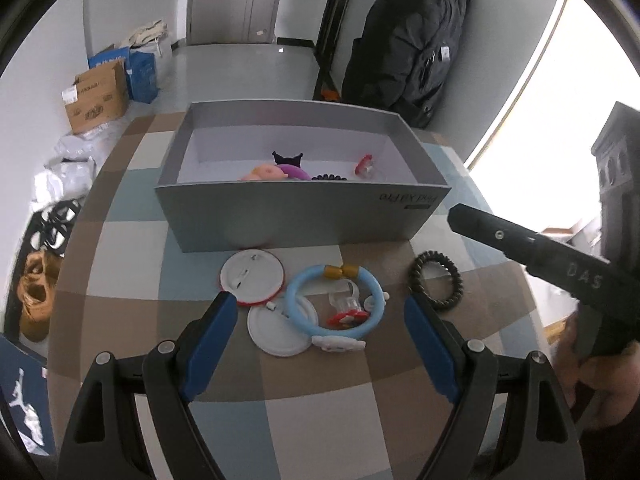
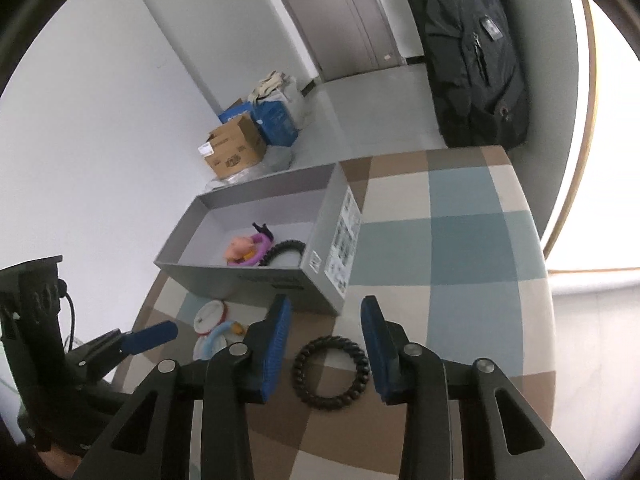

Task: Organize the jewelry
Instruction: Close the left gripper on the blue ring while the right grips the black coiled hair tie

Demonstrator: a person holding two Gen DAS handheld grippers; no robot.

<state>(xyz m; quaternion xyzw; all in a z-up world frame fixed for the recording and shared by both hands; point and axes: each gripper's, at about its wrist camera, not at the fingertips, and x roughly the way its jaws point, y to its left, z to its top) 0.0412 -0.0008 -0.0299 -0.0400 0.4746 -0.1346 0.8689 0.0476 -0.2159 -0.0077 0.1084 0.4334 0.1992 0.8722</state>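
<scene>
A grey open box [image 1: 296, 220] stands on the checked table and holds a pink and purple toy piece [image 1: 276, 171], a black coil band and a red clip [image 1: 364, 166]. In front of it lie a light blue ring bracelet [image 1: 300, 300], two white round badges [image 1: 252, 276], a clear and red clip [image 1: 347, 312] and a black coil hair band [image 1: 438, 280]. My left gripper [image 1: 320, 308] is open, its pads either side of the bracelet. My right gripper [image 2: 326, 316] is open above the coil band [image 2: 331, 372], beside the box [image 2: 320, 280].
The checked tablecloth [image 2: 460, 240] runs to the table's right edge. On the floor beyond are cardboard and blue boxes [image 1: 100, 96] and a black backpack [image 1: 408, 48] against the wall. Shoes on a rack [image 1: 38, 292] lie left of the table.
</scene>
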